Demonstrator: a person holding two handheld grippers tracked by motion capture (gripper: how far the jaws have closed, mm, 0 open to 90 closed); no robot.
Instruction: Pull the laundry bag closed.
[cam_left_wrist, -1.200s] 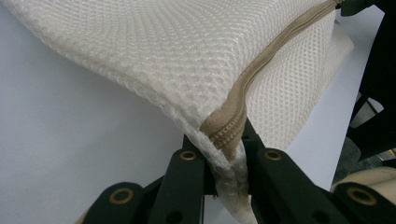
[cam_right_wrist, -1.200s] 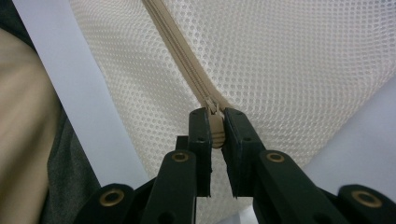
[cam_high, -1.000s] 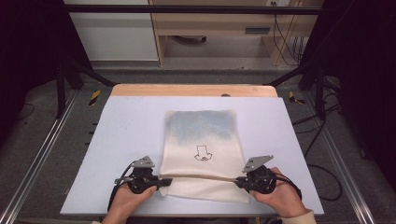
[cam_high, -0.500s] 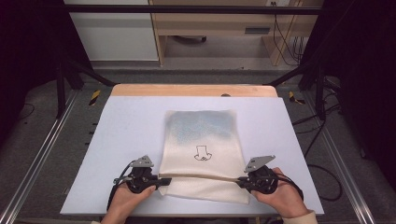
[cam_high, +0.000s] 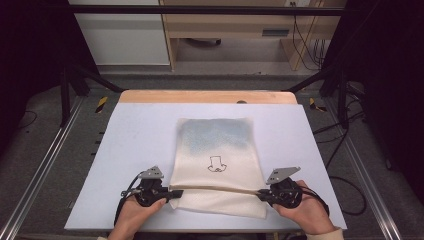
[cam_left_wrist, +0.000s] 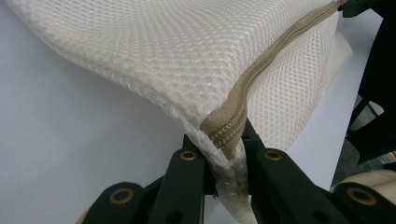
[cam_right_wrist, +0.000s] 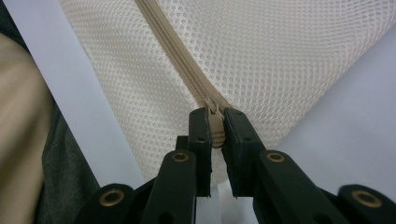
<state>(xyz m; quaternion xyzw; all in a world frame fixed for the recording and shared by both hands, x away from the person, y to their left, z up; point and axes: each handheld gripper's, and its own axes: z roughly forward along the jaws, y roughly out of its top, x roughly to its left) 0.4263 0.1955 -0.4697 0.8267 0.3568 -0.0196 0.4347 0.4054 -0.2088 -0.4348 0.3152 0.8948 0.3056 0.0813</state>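
A cream mesh bag (cam_high: 217, 150) with a small black drawing on it lies on the white table (cam_high: 130, 145), its near end lifted. A tan zipper (cam_high: 217, 188) runs across that near end, pulled taut. My left gripper (cam_high: 167, 193) is shut on the bag's left corner, at the zipper's end (cam_left_wrist: 226, 137). My right gripper (cam_high: 262, 193) is shut on the zipper pull (cam_right_wrist: 215, 123) at the bag's right corner. The mesh (cam_right_wrist: 280, 56) spreads away beyond the right jaws.
The table's near edge (cam_high: 200, 227) lies just behind both hands. A wooden strip (cam_high: 205, 96) borders the far edge. Metal frame rails (cam_high: 45, 165) run along both sides. A cabinet and cables stand beyond the table.
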